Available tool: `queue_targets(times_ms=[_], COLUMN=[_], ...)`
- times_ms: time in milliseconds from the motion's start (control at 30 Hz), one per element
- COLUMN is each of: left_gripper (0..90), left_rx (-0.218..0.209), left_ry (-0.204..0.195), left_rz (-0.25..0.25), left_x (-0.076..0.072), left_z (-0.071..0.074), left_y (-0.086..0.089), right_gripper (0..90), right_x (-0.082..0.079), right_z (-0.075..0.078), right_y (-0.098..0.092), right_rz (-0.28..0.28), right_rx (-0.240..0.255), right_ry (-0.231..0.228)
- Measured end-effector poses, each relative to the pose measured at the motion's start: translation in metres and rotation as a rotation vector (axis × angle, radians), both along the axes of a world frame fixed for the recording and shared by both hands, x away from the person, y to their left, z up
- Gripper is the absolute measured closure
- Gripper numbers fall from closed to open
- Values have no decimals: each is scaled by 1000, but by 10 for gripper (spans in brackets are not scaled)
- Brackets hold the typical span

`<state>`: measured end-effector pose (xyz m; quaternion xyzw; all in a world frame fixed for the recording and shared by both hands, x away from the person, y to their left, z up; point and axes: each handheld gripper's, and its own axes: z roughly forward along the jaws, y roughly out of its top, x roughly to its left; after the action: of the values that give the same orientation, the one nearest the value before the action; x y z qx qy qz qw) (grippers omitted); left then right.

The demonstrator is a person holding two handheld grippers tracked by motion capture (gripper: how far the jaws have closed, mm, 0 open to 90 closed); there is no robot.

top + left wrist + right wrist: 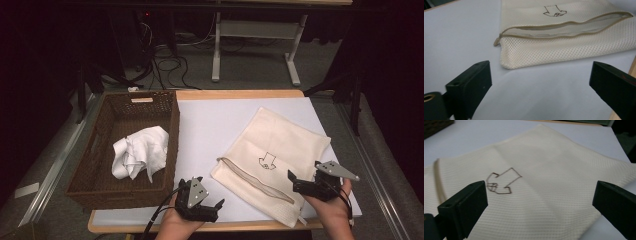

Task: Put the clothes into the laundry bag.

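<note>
1. the cream mesh bag [272, 150] lies flat on the white table top [210, 125], its zipper gaping.
2. left gripper [205, 202] sits just beside the bag's corner, jaws wide, holding nothing.
3. right gripper [306, 181] hovers over the bag's right edge, jaws spread wide, empty.
4. a white cloth [140, 152] sits in the wicker basket [100, 180], well apart.

A cream mesh laundry bag [272, 160] with a small arrow outline drawn on its top face is laid flat and askew on the white table sheet [210, 120]. Its tan zipper [564, 27] is seen open along 1 long edge.
</note>
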<state>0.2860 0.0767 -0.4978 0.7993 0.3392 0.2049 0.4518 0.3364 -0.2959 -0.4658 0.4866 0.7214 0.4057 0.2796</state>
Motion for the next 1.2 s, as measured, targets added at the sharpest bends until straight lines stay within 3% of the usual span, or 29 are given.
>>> queue_targets(times_ms=[100, 167, 367, 400, 567, 667, 933, 1000, 1100, 1200], left_gripper=[0, 0, 0, 0, 0, 0, 0, 5, 5, 5], left_rx=[14, 14, -16, -37, -62, -78, -90, -53, -35, -60], left_ry=[-18, -30, -29, -36, -61, -113, -192, -201, -223, -221], left_rz=[33, 41, 22, 18, 18, 13, 60, 93, 125, 167], left_x=[0, -2, -8, -10, -13, -19, -30, -32, -33, -32], left_z=[0, 1, 6, 9, 20, 35, 64, 73, 76, 79], left_y=[-1, -2, -2, -1, 2, 7, 33, 44, 53, 69], right_gripper=[2, 1, 1, 1, 1, 1, 1, 1, 1, 1], right_x=[-6, -11, -22, -25, -27, -27, -28, -28, -28, -29], right_z=[-1, -4, -14, -13, -11, -11, -10, -9, -9, -9], right_y=[7, 12, 15, 15, 16, 16, 18, 18, 18, 19], right_rz=[26, 51, 100, 110, 120, 122, 125, 141, 142, 143], right_rx=[1, -25, -22, -16, 2, 4, 1, -16, -21, -31], right_ry=[9, -6, 11, -1, -29, -18, -15, -10, -10, -22])
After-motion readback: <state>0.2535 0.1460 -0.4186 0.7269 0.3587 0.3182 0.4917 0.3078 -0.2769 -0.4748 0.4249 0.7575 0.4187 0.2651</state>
